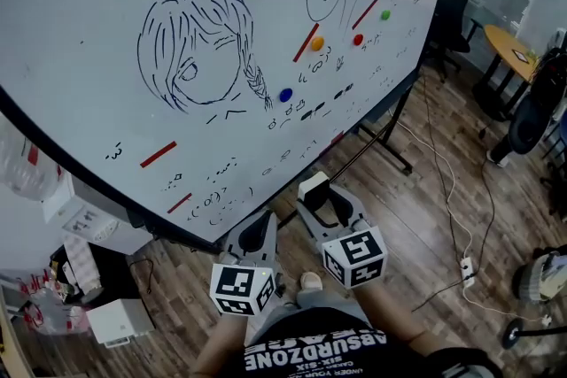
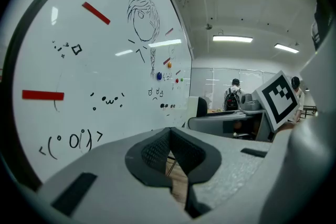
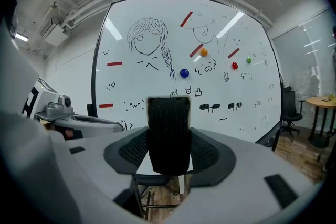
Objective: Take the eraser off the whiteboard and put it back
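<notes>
The eraser (image 1: pixel 312 184) is a white block with a black felt face (image 3: pixel 168 131), and my right gripper (image 1: pixel 319 197) is shut on it. It stands upright between the jaws, a little way off the lower edge of the whiteboard (image 1: pixel 221 31), not touching it. My left gripper (image 1: pixel 262 221) hangs beside the right one, shut and holding nothing; its fingertips (image 2: pixel 157 150) meet in the left gripper view. The whiteboard (image 3: pixel 157 86) carries a drawn girl's head, small doodles, red strips and round magnets.
A whiteboard stand leg (image 1: pixel 390 150) runs across the wooden floor. An office chair (image 1: pixel 447 13) and a round table (image 1: pixel 512 49) stand at the right. Cables and a power strip (image 1: pixel 467 268) lie on the floor, with a white box (image 1: pixel 120 321) at lower left. A person with a backpack (image 2: pixel 231 98) stands far off.
</notes>
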Action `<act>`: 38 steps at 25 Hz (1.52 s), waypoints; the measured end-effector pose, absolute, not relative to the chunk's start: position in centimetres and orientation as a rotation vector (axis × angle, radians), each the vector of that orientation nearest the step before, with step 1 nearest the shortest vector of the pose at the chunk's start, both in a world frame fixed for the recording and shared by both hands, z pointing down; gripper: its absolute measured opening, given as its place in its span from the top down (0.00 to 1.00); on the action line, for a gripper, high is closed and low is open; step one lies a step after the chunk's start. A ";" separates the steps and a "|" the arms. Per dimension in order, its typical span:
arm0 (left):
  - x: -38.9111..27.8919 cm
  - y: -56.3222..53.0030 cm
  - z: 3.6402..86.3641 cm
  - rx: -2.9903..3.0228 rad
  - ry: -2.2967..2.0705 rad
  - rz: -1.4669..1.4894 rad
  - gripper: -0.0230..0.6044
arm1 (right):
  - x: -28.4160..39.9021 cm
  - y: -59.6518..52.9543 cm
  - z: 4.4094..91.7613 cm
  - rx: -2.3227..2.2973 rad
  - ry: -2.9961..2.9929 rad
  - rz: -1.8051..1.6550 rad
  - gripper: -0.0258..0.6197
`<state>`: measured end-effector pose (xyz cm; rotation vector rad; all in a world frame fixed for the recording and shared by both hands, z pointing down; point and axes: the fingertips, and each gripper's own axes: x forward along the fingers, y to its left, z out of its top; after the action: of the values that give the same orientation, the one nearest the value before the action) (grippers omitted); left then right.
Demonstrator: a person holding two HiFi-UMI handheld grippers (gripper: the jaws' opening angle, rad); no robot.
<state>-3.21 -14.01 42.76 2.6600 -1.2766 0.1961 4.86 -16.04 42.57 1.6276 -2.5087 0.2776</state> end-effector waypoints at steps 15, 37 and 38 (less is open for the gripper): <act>-3.2 -12.5 44.0 2.629 -1.248 0.205 0.96 | 5.0 -12.8 43.8 1.624 -2.487 0.315 0.60; -3.8 -12.6 44.2 2.633 -1.226 0.207 0.96 | 3.9 -12.4 44.4 1.595 -2.476 0.311 0.60; -3.9 -12.6 44.2 2.633 -1.227 0.209 0.96 | 3.8 -12.5 44.4 1.592 -2.477 0.311 0.60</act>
<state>-3.88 -12.63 44.17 2.6328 -1.2275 0.2085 3.80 -12.47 44.40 1.5922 -2.4773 0.3106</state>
